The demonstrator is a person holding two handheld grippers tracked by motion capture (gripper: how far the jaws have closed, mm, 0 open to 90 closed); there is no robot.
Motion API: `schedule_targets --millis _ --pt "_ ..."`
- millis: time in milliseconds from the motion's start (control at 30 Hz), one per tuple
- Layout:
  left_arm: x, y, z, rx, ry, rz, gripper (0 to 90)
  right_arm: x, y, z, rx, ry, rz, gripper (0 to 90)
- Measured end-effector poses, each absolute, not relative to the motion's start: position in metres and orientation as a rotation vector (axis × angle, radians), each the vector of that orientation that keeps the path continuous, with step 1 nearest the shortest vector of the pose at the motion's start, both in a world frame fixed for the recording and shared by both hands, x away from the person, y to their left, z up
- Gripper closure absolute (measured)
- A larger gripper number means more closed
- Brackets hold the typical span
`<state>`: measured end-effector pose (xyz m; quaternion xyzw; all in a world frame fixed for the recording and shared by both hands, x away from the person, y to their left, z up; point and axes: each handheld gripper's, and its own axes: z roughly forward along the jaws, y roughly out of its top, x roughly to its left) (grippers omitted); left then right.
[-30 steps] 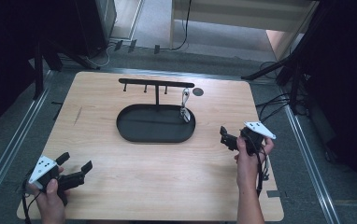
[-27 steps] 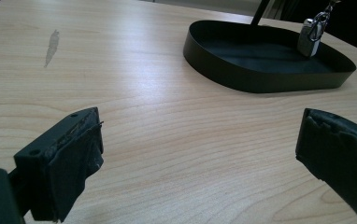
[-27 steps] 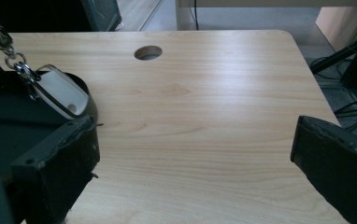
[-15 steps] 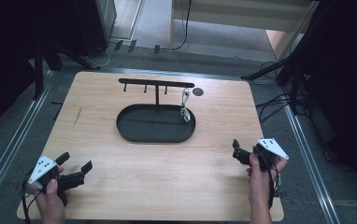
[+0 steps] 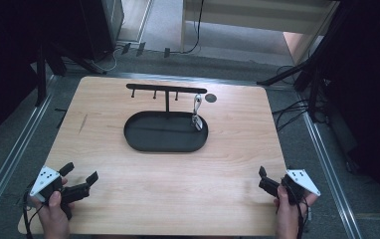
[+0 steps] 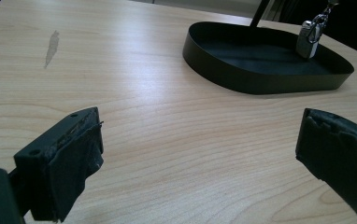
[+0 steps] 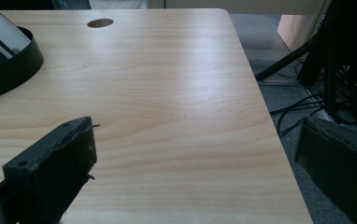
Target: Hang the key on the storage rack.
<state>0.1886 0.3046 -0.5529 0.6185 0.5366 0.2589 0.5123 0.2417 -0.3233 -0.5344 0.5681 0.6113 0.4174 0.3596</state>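
Wooden bench (image 5: pixel 168 164) on grey floor, dark surroundings. Black oval tray (image 5: pixel 165 132) with hanging padlock (image 5: pixel 196 121) sits mid-bench. Left gripper (image 5: pixel 81 178) wide at near-left corner. Right gripper (image 5: pixel 261 178) wide, now withdrawn to near-right corner.

The wooden table (image 5: pixel 163 199) lies bare across its whole near half, between the left gripper (image 5: pixel 78 181) at the near left corner and the right gripper (image 5: pixel 263 180) near the right edge. The black oval tray (image 5: pixel 143 144) blocks the middle. Its hook rack (image 5: pixel 166 89) and hanging keyring (image 5: pixel 197 112) stand behind, with bare wood either side.
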Motion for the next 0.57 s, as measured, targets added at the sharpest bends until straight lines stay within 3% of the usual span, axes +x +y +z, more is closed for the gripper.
schedule_targets --millis 567 --pt "0.189 0.307 -0.553 1.473 1.296 0.61 1.0 0.21 -0.344 -0.545 1.477 1.441 1.121 0.0"
